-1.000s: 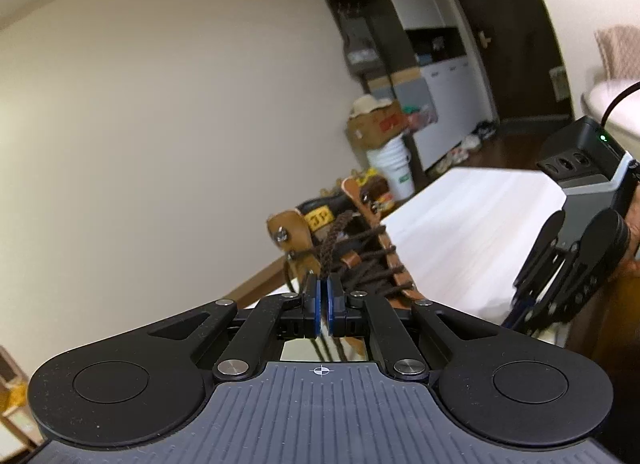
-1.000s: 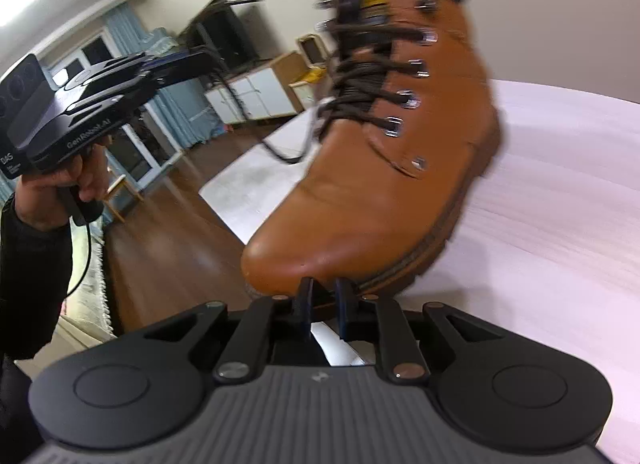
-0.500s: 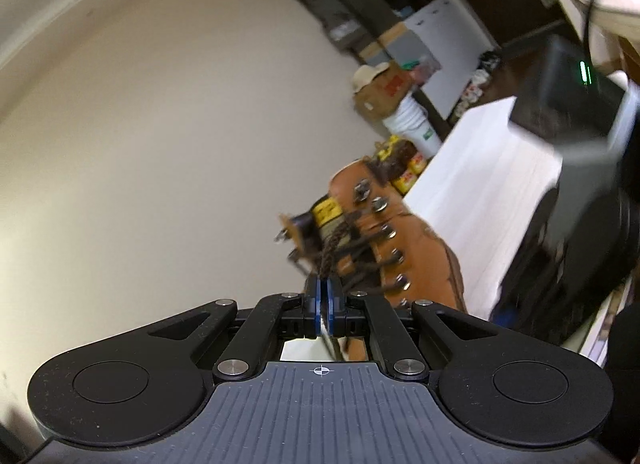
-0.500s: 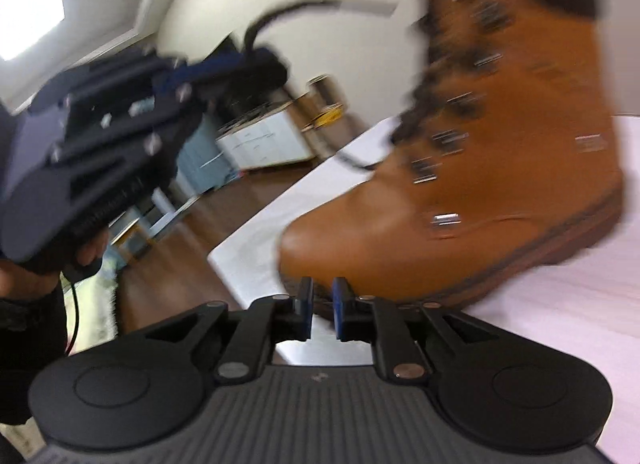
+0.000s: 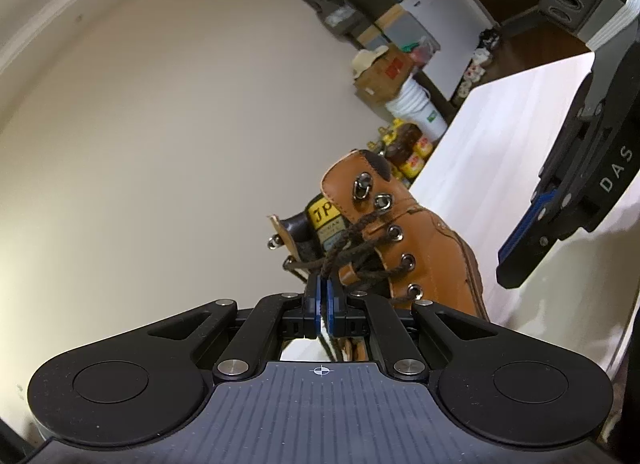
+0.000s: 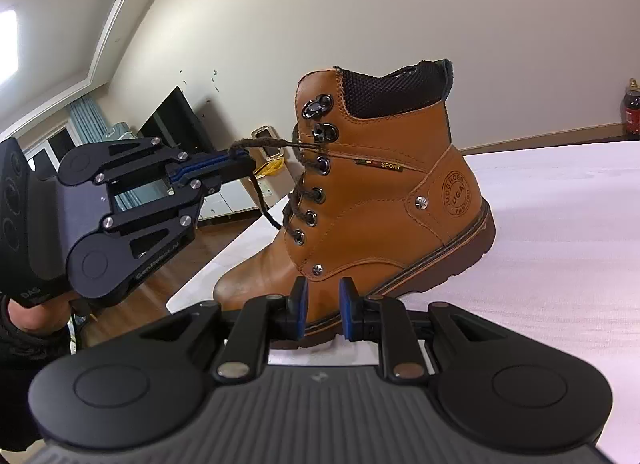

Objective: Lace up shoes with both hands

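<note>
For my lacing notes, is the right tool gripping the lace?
No, the right tool is open and empty beside the boot.

Smooth tan leather boot, rough braided lace, shiny metal eyelets

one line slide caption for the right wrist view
Left gripper pinches the dark brown lace of a tan leather boot on the white table; right gripper open.
</note>
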